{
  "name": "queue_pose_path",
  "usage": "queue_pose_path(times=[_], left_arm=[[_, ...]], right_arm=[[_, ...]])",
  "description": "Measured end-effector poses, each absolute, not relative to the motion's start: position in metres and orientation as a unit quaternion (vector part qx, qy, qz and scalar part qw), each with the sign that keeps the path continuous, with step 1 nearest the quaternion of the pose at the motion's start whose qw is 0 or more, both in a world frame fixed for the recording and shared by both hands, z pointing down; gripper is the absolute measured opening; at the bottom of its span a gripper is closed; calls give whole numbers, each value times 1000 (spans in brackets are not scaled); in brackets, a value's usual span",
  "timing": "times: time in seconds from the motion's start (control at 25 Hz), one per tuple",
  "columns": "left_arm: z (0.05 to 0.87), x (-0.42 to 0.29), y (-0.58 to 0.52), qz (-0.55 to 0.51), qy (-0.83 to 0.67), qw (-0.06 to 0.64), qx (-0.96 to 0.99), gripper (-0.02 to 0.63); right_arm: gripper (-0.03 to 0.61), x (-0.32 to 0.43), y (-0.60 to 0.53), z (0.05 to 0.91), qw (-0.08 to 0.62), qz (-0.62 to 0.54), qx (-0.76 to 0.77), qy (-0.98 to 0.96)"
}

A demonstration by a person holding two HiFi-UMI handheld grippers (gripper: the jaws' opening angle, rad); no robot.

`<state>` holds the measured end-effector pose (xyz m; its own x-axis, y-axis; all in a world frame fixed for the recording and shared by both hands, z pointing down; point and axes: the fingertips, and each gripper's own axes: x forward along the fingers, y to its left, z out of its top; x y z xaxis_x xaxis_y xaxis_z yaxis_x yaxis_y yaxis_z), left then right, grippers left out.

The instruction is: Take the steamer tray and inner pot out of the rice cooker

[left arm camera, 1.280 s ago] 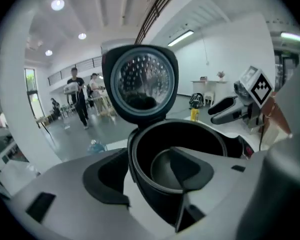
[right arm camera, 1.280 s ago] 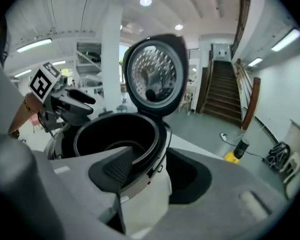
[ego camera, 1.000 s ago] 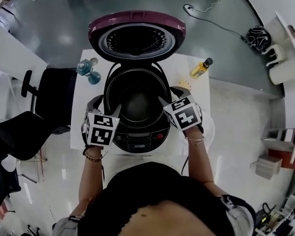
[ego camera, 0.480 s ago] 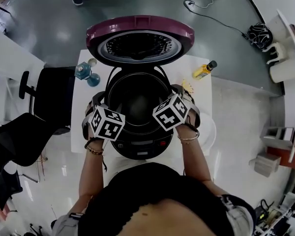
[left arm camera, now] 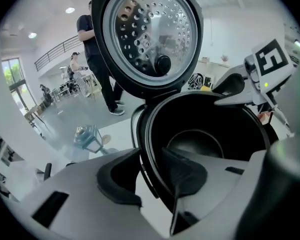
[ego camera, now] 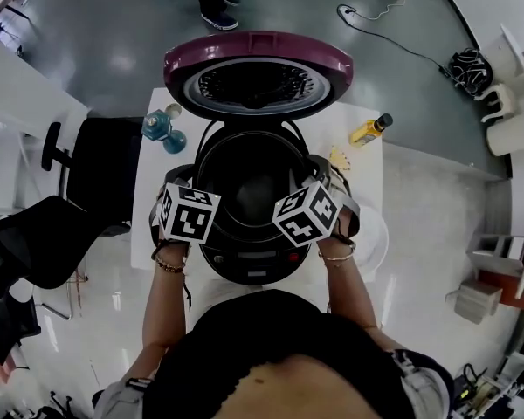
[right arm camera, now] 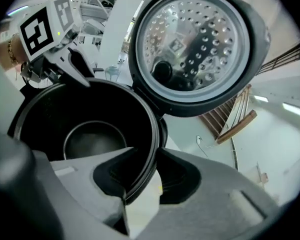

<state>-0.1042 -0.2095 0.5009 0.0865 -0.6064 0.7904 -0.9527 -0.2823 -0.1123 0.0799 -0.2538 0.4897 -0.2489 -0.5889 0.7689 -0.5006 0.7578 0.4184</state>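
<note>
Head view: white table (ego camera: 365, 168), grey floor (ego camera: 113, 51)

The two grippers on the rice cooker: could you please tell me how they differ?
The left gripper straddles the left rim of the pot; the right gripper straddles its right rim. The left gripper's marker cube shows mostly one face in the head view; the right gripper's marker cube, turned edge-on, shows two. Both have one jaw inside the pot and one outside, and both are closing.
</note>
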Motion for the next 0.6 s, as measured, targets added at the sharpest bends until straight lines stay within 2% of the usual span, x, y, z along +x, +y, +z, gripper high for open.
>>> queue_pose_path(times=[0.32, 0.4, 0.6], left_arm=[[489, -105, -208, 367, -562, 231, 704, 99], [482, -105, -208, 356, -562, 231, 710, 54], [479, -105, -205, 311, -558, 271, 720, 44]], right_arm=[[64, 79, -261, 470, 353, 98, 373, -852], [57, 83, -263, 471, 322, 134, 375, -859], [40, 87, -263, 470, 225, 235, 362, -874]])
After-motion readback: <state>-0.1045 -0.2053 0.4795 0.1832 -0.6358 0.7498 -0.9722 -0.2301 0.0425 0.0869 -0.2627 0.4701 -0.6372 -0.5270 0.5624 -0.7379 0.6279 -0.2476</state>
